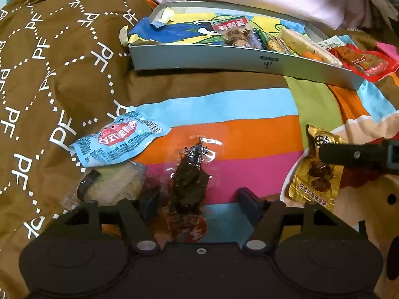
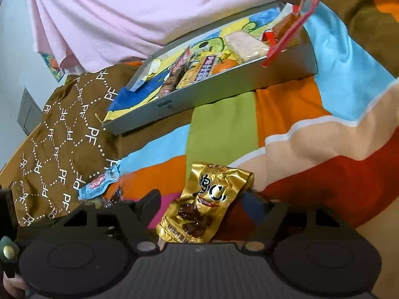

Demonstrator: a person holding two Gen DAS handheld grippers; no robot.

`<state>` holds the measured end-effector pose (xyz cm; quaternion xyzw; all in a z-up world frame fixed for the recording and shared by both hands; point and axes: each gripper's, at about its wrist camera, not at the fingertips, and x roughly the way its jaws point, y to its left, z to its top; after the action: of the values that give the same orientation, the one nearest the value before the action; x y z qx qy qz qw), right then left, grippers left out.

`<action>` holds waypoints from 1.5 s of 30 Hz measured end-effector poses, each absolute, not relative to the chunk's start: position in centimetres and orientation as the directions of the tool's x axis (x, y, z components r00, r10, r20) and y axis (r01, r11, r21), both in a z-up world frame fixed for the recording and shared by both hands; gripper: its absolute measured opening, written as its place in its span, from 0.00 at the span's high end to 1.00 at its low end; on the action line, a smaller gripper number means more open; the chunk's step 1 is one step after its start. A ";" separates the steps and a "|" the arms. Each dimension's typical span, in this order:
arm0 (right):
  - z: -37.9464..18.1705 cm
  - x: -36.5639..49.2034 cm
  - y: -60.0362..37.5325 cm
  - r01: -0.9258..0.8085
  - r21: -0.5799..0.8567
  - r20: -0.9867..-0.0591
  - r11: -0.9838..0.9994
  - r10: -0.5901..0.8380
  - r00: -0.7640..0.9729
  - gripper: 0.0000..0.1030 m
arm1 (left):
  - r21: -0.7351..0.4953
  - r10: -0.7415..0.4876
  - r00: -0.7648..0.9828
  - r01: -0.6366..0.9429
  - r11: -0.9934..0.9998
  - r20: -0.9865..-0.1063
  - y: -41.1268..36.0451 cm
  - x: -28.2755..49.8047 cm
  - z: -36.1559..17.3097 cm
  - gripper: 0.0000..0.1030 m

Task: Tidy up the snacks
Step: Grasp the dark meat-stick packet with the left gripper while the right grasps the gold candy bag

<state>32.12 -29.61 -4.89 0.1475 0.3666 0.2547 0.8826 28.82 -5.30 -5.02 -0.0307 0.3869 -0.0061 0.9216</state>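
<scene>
Left gripper point(image 1: 197, 205) fingers wide open, straddling clear vacuum pouch of dark snack point(image 1: 190, 182) on striped bedspread point(image 1: 249, 134). Right gripper point(image 2: 199, 208) fingers spread around crinkled gold foil packet point(image 2: 204, 206), contact unclear. Grey tray point(image 1: 224, 58) beyond.

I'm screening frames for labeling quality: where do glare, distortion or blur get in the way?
Left wrist view: glare on the clear snack packet; fisheye bows the grey box rim.
Right wrist view: highlights on the gold snack packet wash out print; the red wrapper looks smeared.
</scene>
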 end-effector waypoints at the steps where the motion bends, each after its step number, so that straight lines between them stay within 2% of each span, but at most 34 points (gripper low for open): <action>1: -4.9 32.1 -29.4 -0.331 0.433 -0.592 0.838 0.542 0.596 0.25 | -0.069 -0.041 0.700 -0.011 0.998 -0.713 -5.2 28.8 -4.9 0.36; 5: -4.9 31.2 -28.3 -0.332 0.373 -0.623 0.866 0.499 0.602 0.18 | -0.110 -0.051 0.710 -0.037 0.993 -0.703 -4.8 28.6 -4.9 0.36; 8: -5.2 30.8 -27.7 -0.348 0.330 -0.626 0.877 0.480 0.615 0.17 | -0.101 -0.039 0.712 -0.045 0.994 -0.701 -4.7 28.8 -5.1 0.36; 13: -5.5 30.6 -27.8 -0.357 0.342 -0.604 0.870 0.494 0.625 0.18 | -0.069 -0.035 0.722 -0.017 0.997 -0.691 -4.8 28.5 -5.3 0.37; 16: -5.4 30.6 -28.1 -0.354 0.381 -0.590 0.854 0.519 0.619 0.23 | -0.067 -0.031 0.734 -0.020 0.998 -0.679 -4.8 28.2 -5.5 0.36; 20: -5.4 30.6 -28.3 -0.340 0.427 -0.583 0.838 0.542 0.605 0.40 | -0.070 -0.001 0.757 -0.059 0.996 -0.654 -5.1 27.9 -5.7 0.38; 23: -5.7 30.6 -28.3 -0.344 0.439 -0.579 0.830 0.554 0.598 0.49 | -0.034 0.012 0.767 -0.044 0.998 -0.641 -5.7 27.8 -5.7 0.43; 24: -5.8 30.6 -28.2 -0.347 0.439 -0.579 0.829 0.556 0.596 0.53 | -0.029 0.007 0.770 -0.033 0.999 -0.638 -5.8 27.8 -5.7 0.48; 27: -5.9 30.6 -28.2 -0.352 0.447 -0.568 0.823 0.565 0.599 0.62 | -0.028 -0.008 0.772 -0.013 1.000 -0.636 -5.9 27.7 -5.5 0.49; 31: -6.0 30.7 -28.5 -0.345 0.478 -0.549 0.808 0.581 0.601 0.61 | -0.050 -0.018 0.773 -0.017 0.999 -0.634 -5.6 27.6 -5.6 0.49; 33: -6.2 30.8 -28.5 -0.337 0.487 -0.542 0.805 0.582 0.606 0.55 | -0.042 -0.015 0.776 -0.015 0.999 -0.630 -5.7 27.6 -5.8 0.49; 39: -6.7 31.6 -28.1 -0.327 0.519 -0.506 0.790 0.592 0.627 0.46 | -0.012 -0.003 0.791 -0.006 1.000 -0.612 -6.0 27.5 -6.2 0.49; 43: -6.7 31.8 -27.4 -0.343 0.475 -0.504 0.810 0.570 0.649 0.51 | -0.014 -0.007 0.801 -0.002 1.000 -0.599 -6.1 27.6 -6.2 0.49; 45: -6.6 31.7 -27.0 -0.357 0.461 -0.495 0.812 0.569 0.656 0.64 | -0.010 -0.008 0.807 0.002 1.000 -0.591 -6.3 27.6 -6.2 0.50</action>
<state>31.72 -27.04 -6.63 0.1637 0.3239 0.2588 0.8952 27.58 -6.35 -6.19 -0.0045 0.3108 -0.0027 0.9505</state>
